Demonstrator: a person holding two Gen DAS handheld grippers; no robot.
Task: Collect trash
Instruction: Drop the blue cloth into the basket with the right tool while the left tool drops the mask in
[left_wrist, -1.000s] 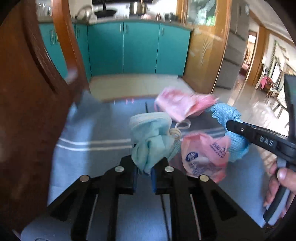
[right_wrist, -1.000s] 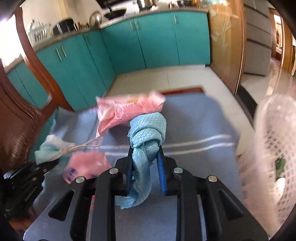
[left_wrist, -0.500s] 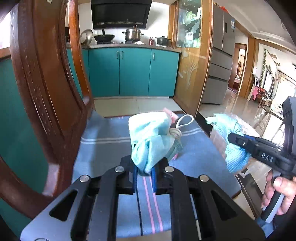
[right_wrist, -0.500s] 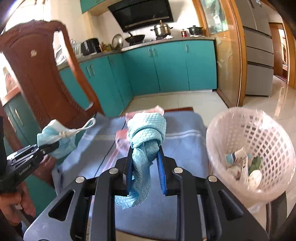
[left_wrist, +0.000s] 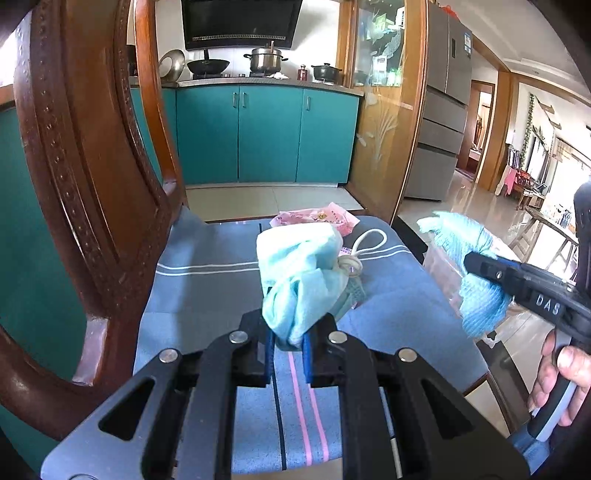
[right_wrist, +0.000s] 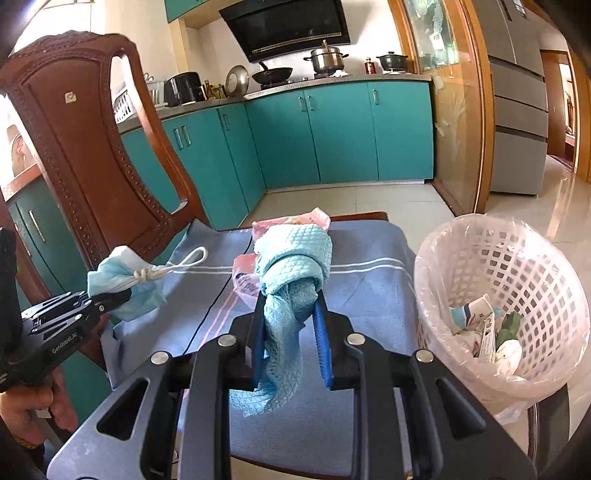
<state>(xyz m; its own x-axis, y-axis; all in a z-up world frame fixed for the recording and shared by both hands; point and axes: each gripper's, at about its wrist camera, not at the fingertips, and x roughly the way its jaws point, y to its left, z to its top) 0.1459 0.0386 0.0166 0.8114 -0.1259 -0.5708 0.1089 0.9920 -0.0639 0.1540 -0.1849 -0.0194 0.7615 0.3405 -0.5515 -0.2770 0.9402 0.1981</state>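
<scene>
The left gripper (left_wrist: 287, 341) is clamped on a crumpled face mask (left_wrist: 301, 275), held above the blue cloth (left_wrist: 207, 280) on the chair seat; the mask's white loop (left_wrist: 364, 245) sticks out to the right. The right gripper (right_wrist: 291, 314) pinches a knotted blue rag (right_wrist: 293, 267), its tail hanging down between the fingers. Two pink wrappers (right_wrist: 245, 278) lie on the cloth, beyond the rag. A lined white basket (right_wrist: 491, 243) holding scraps stands right of the seat, well apart from the mask.
</scene>
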